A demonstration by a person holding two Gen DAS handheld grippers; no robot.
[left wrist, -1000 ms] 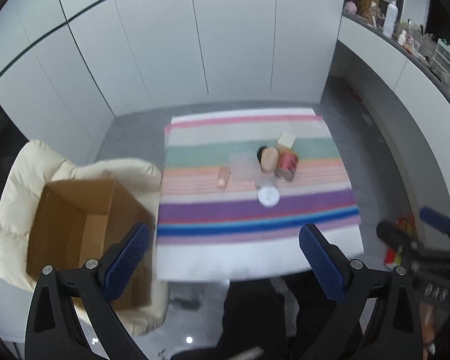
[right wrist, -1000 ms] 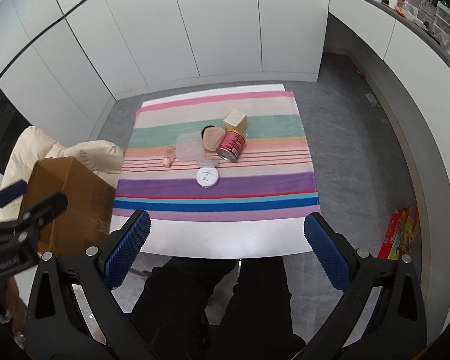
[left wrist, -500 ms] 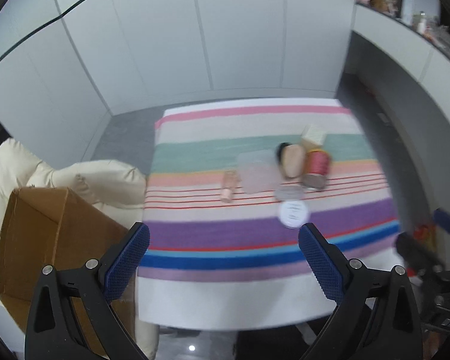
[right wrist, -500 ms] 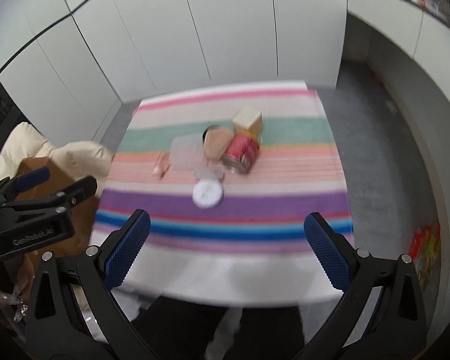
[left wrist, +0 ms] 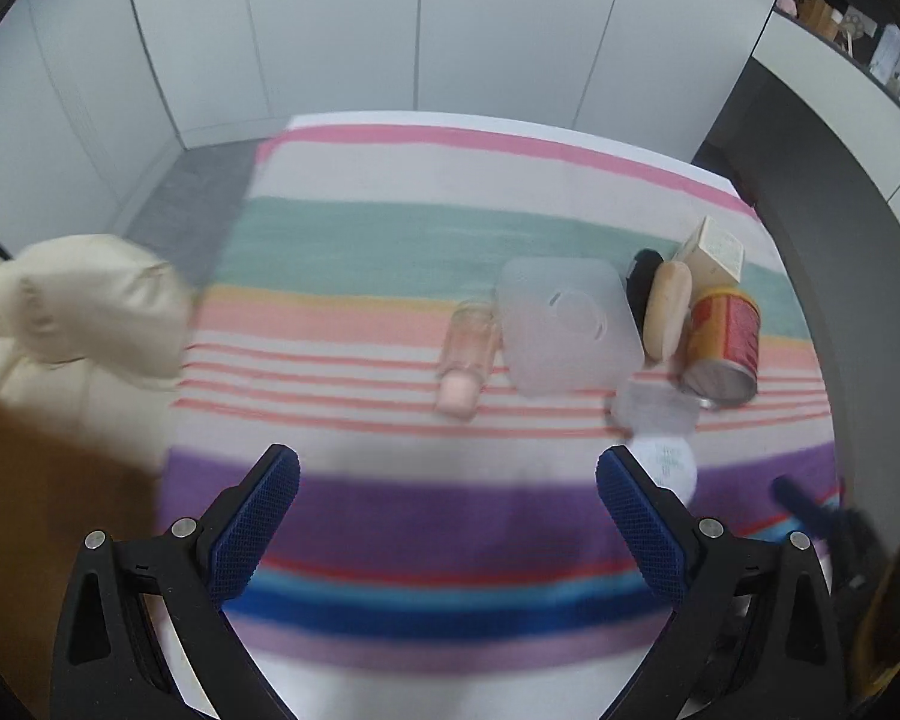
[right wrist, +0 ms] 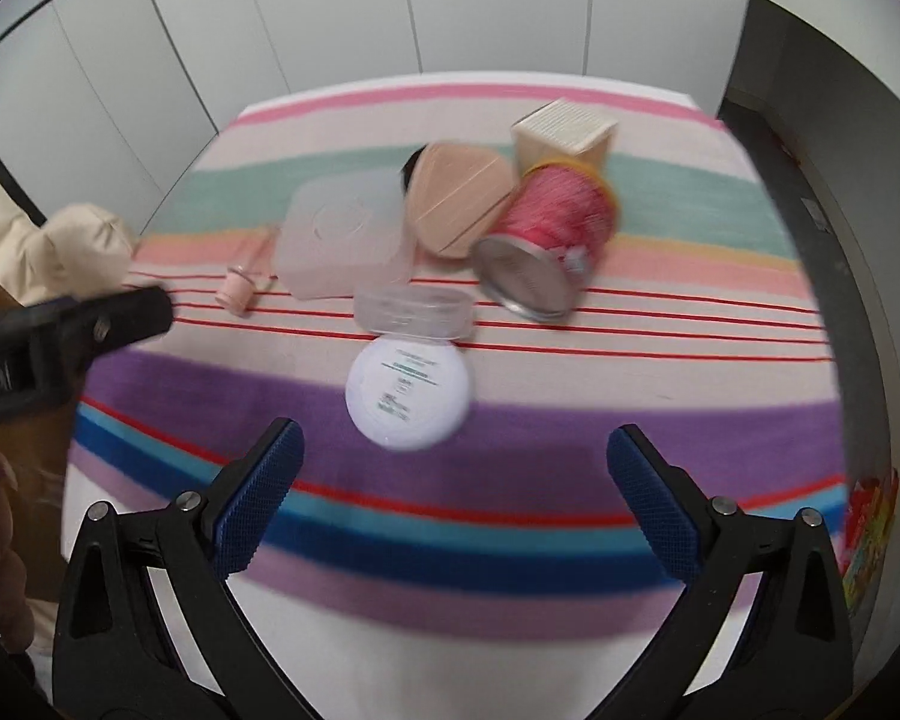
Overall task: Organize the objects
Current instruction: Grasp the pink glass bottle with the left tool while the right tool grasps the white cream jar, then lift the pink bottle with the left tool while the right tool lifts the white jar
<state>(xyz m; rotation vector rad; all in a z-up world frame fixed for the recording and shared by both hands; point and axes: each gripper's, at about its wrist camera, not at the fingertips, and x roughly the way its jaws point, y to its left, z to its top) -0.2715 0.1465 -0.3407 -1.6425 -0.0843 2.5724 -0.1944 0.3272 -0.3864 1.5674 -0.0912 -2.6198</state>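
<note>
A striped cloth (left wrist: 390,498) (right wrist: 570,450) covers the table. On it lie a small pink bottle (left wrist: 465,354) (right wrist: 243,282), a frosted square box (left wrist: 570,324) (right wrist: 345,234), a tan sponge (left wrist: 666,309) (right wrist: 459,204), a red can (left wrist: 723,348) (right wrist: 546,240) on its side, a cream carton (left wrist: 711,252) (right wrist: 564,132), a clear lid (right wrist: 414,309) and a white round compact (right wrist: 408,393) (left wrist: 669,462). My left gripper (left wrist: 447,480) stands open above the purple stripe, below the bottle. My right gripper (right wrist: 450,462) is wide, its jaws starting to close, with nothing between them, just below the compact.
A cardboard box (left wrist: 42,540) and a cream padded jacket (left wrist: 78,306) sit at the left of the table. White cabinet doors (left wrist: 390,30) stand behind it. The left gripper's arm (right wrist: 60,330) crosses the left of the right wrist view. Coloured packets (right wrist: 870,540) lie on the floor at right.
Both grippers have dropped toward the table and moved forward, so the objects look much larger and nearer. Nothing on the cloth has moved.
</note>
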